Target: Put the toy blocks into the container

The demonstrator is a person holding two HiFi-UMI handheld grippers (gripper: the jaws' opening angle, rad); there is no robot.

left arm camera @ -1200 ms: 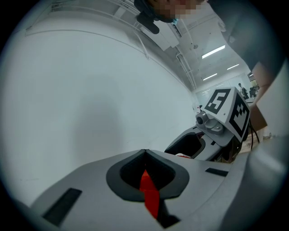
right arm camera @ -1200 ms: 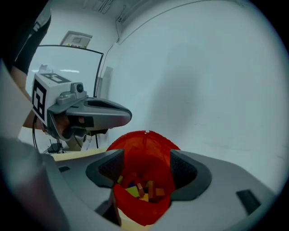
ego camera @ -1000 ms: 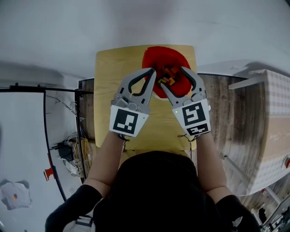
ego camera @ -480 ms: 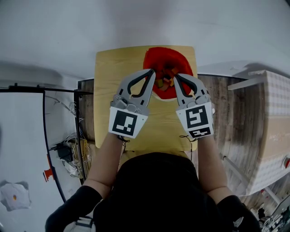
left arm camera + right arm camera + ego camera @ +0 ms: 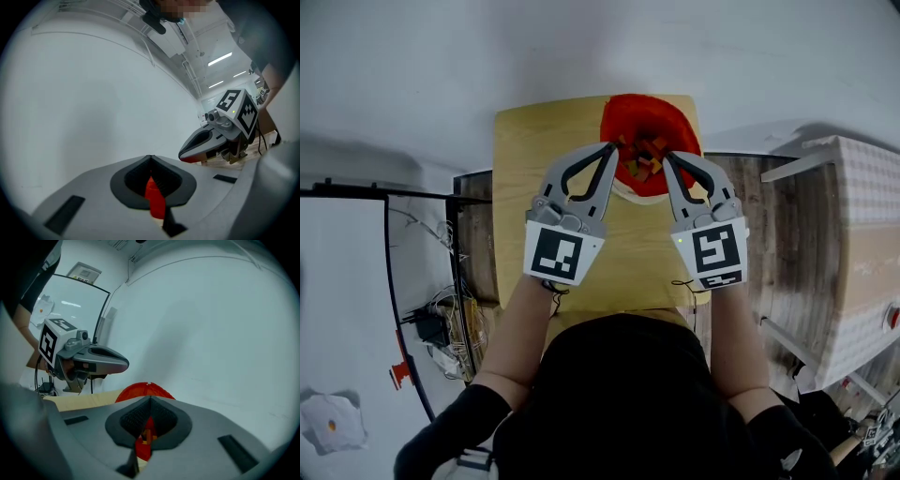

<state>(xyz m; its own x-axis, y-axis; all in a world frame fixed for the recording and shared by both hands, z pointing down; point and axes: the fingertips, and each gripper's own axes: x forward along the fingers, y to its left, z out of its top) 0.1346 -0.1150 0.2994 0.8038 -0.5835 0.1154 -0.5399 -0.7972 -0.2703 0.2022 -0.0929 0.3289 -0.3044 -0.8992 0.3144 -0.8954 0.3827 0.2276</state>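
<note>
Toy blocks [image 5: 643,159] in orange, yellow and darker shades, heaped inside the red container [image 5: 623,117]. Container at the 12 o'clock end of the pale wooden counter [image 5: 534,150], set a little toward 1 o'clock.

Right gripper [image 5: 667,157] at about 5 o'clock of the heap, tips over the container's near rim. Clenched and empty, jaws tip to tip. Only the red wall and a few blocks glimpsed through the slot between them in the right gripper view. A second ago spread wide above the blocks. Already snapped together half a second ago, and since then drawn slightly back toward 5 o'clock, its marker cube [image 5: 714,253] now lower in the head view.

Left gripper [image 5: 613,147] at about 8 o'clock of the heap, likewise clenched on nothing, tips meeting just at the container's 9 o'clock rim. Same place and same pose as a second ago. A strip of the container's red showing through its slot in the left gripper view.

Bare forearms [image 5: 520,319] running back to 6 o'clock behind both grippers. Dark plank floor [image 5: 769,234] at 3 o'clock of the counter, a tangle of cables [image 5: 455,319] at 8 o'clock. Surroundings slid slightly in the head view since the earlier frames.
</note>
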